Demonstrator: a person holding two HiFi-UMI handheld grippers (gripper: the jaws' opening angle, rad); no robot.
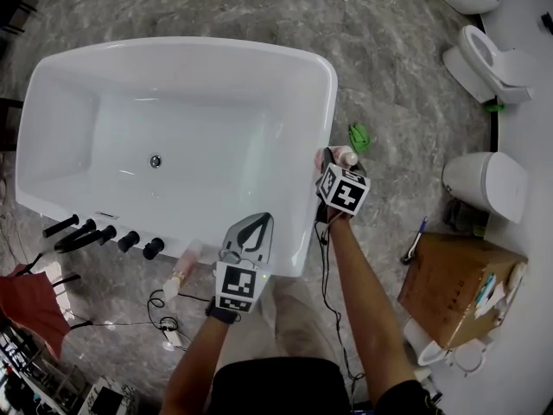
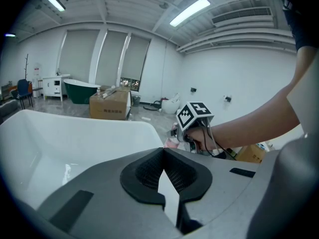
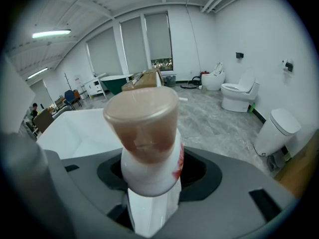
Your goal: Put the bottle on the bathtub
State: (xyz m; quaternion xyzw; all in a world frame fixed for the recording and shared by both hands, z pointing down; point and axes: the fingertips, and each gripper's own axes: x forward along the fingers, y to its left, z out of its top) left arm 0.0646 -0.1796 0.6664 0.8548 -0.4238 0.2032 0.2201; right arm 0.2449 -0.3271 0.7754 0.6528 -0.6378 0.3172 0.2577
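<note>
Bottle (image 3: 147, 148): right claw (image 1: 331, 164) is clamping it, hovering just beside bathtub (image 1: 321, 102) rim; placement is not yet done. Left claw (image 2: 163, 158) is idling, jaws together, empty.

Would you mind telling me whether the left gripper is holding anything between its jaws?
No, the left gripper has its jaws closed together with nothing between them, and only the glossy white bathtub shows beyond.

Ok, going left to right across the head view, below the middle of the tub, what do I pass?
black tap handles → left gripper, shut and empty → right gripper clamped on the bottle → cardboard box
</note>
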